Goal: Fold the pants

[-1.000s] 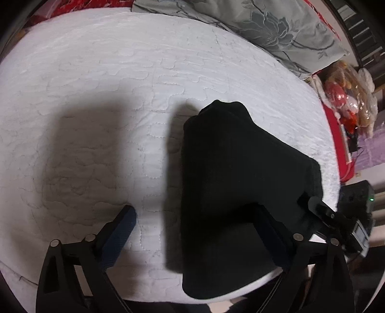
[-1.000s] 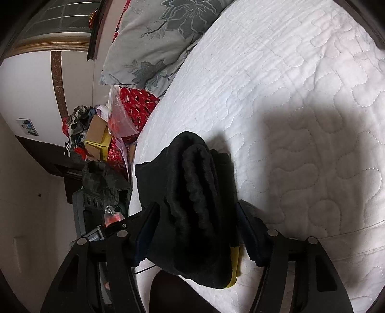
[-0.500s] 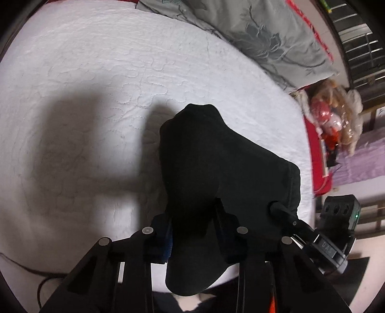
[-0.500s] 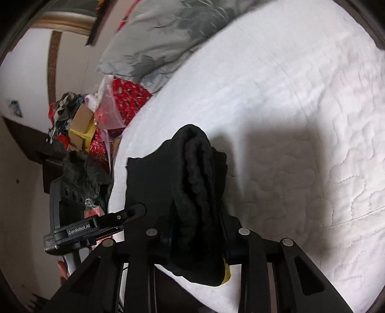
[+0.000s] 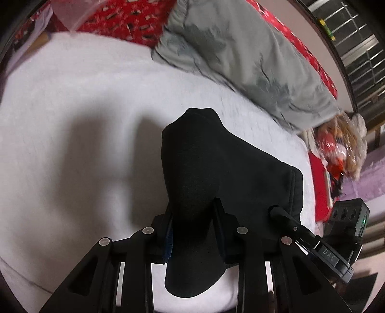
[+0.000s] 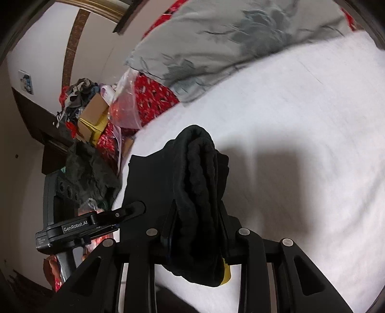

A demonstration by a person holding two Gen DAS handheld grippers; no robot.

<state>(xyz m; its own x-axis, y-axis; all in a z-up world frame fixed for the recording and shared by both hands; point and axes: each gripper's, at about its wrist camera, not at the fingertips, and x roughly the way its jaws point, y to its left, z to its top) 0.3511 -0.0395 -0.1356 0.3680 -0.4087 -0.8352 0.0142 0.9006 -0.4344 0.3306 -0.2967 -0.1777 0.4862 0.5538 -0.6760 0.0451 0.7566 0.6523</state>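
The folded black pants point(image 5: 216, 168) hang bunched between both grippers over the white quilted bed point(image 5: 72, 120). My left gripper point(image 5: 193, 216) is shut on one end of the pants. My right gripper point(image 6: 197, 216) is shut on the thick ribbed waistband end of the pants point(image 6: 199, 173); a yellow tag point(image 6: 226, 277) peeks out below. The right gripper also shows at the right of the left wrist view point(image 5: 312, 238), and the left gripper shows at the left of the right wrist view point(image 6: 96, 224).
A grey floral pillow point(image 5: 240, 60) lies at the head of the bed over a red patterned sheet point(image 5: 120, 19). Bags and toys point(image 5: 336, 144) sit beside the bed. Boxes and red bags point(image 6: 108, 115) pile up on the other side.
Both grippers closed on the pants and have lifted them; the views now tilt up toward the pillow.
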